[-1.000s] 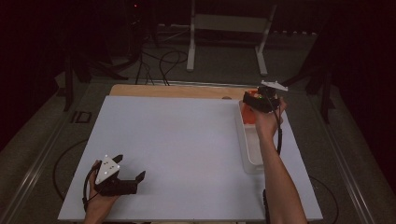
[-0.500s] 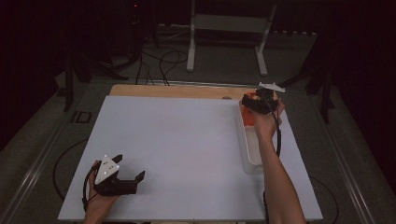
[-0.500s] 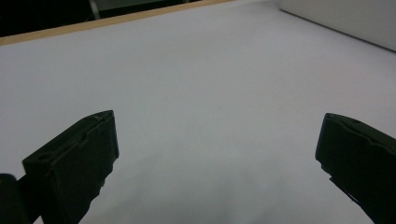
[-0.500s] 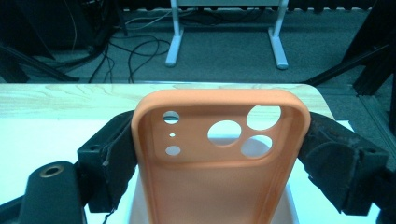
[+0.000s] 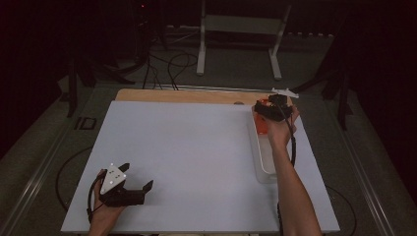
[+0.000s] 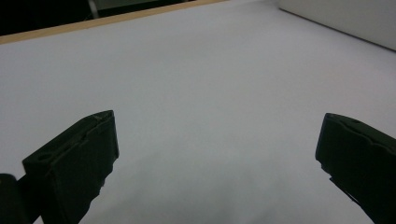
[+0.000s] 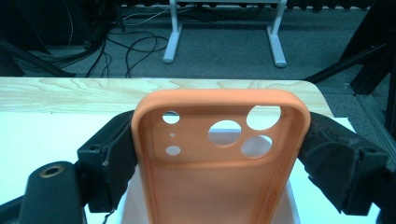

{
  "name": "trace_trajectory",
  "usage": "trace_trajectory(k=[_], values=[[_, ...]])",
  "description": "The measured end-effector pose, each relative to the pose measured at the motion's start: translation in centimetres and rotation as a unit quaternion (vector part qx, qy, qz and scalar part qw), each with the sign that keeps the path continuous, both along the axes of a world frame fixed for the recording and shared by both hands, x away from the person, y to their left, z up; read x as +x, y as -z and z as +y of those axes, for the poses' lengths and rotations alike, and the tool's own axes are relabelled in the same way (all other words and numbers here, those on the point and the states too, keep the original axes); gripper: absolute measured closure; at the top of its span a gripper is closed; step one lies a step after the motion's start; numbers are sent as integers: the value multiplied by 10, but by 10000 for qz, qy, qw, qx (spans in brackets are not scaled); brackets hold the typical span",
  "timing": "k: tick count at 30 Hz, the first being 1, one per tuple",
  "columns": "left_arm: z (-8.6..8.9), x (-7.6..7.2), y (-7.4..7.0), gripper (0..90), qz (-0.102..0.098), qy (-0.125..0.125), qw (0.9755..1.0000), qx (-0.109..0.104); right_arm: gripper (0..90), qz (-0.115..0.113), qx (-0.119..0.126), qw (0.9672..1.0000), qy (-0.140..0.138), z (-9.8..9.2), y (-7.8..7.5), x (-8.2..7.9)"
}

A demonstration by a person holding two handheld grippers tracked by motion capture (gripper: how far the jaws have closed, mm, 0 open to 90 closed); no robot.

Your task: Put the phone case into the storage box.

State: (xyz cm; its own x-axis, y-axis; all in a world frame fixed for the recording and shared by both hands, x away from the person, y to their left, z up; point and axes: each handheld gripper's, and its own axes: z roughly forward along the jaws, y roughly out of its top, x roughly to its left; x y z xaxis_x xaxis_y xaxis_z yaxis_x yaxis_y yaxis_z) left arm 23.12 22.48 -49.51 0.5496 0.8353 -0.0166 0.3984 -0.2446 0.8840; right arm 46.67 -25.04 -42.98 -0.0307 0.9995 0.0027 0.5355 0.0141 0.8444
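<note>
Over the far end of a clear tray, the right gripper fingers clamp an orange phone case (camera holes up), while the left gripper, well apart from the tray, rests on the worktop, fingers wide.

We see a white worktop with a bare wooden strip along its far edge. A long clear tray lies on it beside the right edge, running from the far right corner toward the near edge.
</note>
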Motion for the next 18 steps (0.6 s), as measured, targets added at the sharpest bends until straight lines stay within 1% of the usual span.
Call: trace_trajectory(k=[4,11,13,18], values=[[0,0,0,3,11,-5,10000,-5,165,12,-44,10000,-12,2,1,1],[1,0,0,4,3,-7,10000,-9,164,54,-44,10000,-6,4,4,2],[1,0,0,4,-1,-8,10000,-7,165,48,-79,10000,-17,5,5,2],[1,0,0,4,2,-3,10000,-8,164,43,-75,10000,-5,5,5,2]])
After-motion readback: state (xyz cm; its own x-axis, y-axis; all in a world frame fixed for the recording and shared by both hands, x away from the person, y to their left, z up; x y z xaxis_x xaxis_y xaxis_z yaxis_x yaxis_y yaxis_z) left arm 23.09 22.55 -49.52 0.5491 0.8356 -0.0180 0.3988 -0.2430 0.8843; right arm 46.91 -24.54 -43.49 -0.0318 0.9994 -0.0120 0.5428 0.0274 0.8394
